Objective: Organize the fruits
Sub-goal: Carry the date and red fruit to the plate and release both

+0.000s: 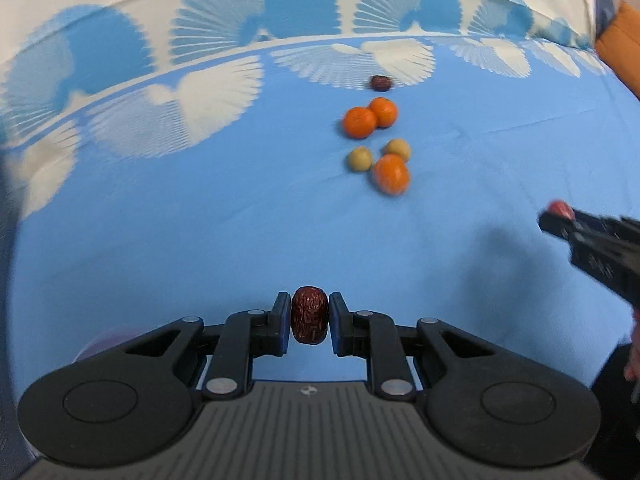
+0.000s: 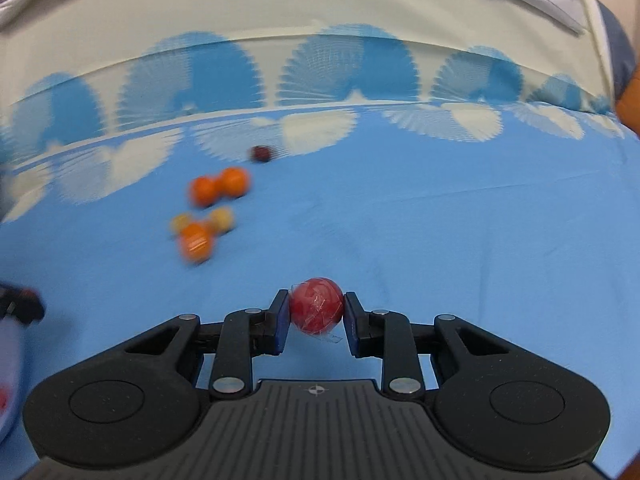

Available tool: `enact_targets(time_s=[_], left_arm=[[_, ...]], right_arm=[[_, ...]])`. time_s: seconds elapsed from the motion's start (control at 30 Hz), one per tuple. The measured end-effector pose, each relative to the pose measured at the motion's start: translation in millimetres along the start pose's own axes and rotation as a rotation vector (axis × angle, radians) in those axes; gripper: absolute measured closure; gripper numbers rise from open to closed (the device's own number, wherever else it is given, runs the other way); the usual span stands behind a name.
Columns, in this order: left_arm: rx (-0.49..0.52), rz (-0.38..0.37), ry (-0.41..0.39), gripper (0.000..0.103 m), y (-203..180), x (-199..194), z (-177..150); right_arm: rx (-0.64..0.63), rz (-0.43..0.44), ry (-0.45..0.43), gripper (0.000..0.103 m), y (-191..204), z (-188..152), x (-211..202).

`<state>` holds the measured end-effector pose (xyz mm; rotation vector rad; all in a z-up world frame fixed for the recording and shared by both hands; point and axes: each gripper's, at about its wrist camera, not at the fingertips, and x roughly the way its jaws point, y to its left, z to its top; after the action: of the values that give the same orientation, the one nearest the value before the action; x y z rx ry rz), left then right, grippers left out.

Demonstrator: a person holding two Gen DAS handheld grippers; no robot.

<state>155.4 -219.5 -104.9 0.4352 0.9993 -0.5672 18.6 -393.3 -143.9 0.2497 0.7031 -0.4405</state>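
Fruits sat loose on a blue cloth with pale fan-shaped prints [image 1: 200, 240], and two were off it in the tongs.

Left gripper [image 1: 310, 322]: jaws nearly closed, clamped on a wrinkled dark-red dried jujube [image 1: 309, 315]. Both blue pads touched its sides; it was upright between them, clear of the cloth.

Right gripper [image 2: 316, 312]: jaws closed to a slightly wider gap, clamped on a round red ball-shaped fruit in clear wrap [image 2: 316, 305]. Pads pressed on both sides. In the left wrist view this gripper came in at 3 o'clock, with the red fruit at its tip.

Remaining pile, left wrist view, around 1 o'clock from the left gripper and well apart from it:
- second dark-red jujube [image 1: 380, 83], farthest out, on the edge of a pale fan print
- two round orange tangerines [image 1: 360, 122], touching each other, just nearer than that jujube
- two small tan round fruits [image 1: 359, 158], near each other
- third orange tangerine [image 1: 391, 173], nearest, touching or just beside the right-hand tan fruit

In the right wrist view the same pile sat at 10 o'clock, motion-blurred.

Containers: a pale rounded object showed at the far left edge of the right wrist view, at 8 o'clock; couldn't tell what it was or what it held.
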Motion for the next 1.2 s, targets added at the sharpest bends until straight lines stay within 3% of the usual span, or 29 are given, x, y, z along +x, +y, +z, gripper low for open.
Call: enact_targets(time_s=[0.17, 0.3, 0.6, 0.9, 1.2], left_arm=[[-0.084, 0.069, 0.041, 0.081, 18.4, -57.4, -34.5], [-0.121, 0.094, 0.004, 0.081, 31.8, -107.4, -66.6], [-0.214, 0.149, -0.044, 0.081, 55.8, -182.9, -145.0], [-0.284, 0.158, -0.077, 0.081, 66.6, -213.6, -198.5], [-0.291, 0.151, -0.109, 0.081, 66.4, -224.5, -208.5]], right_arm=[[-0.035, 0.144, 0.034, 0.073, 42.9, -14.8, -63.6], [-0.121, 0.270, 0.030, 0.073, 88.4, -24.1, -117.2], [-0.276, 0.432, -0.005, 0.073, 156.5, -53.4, -211.7], [-0.453, 0.454, -0.032, 0.073, 189.1, -86.8, -259.2], [-0.478, 0.433, -0.067, 0.073, 192.7, -91.9, -272.8]])
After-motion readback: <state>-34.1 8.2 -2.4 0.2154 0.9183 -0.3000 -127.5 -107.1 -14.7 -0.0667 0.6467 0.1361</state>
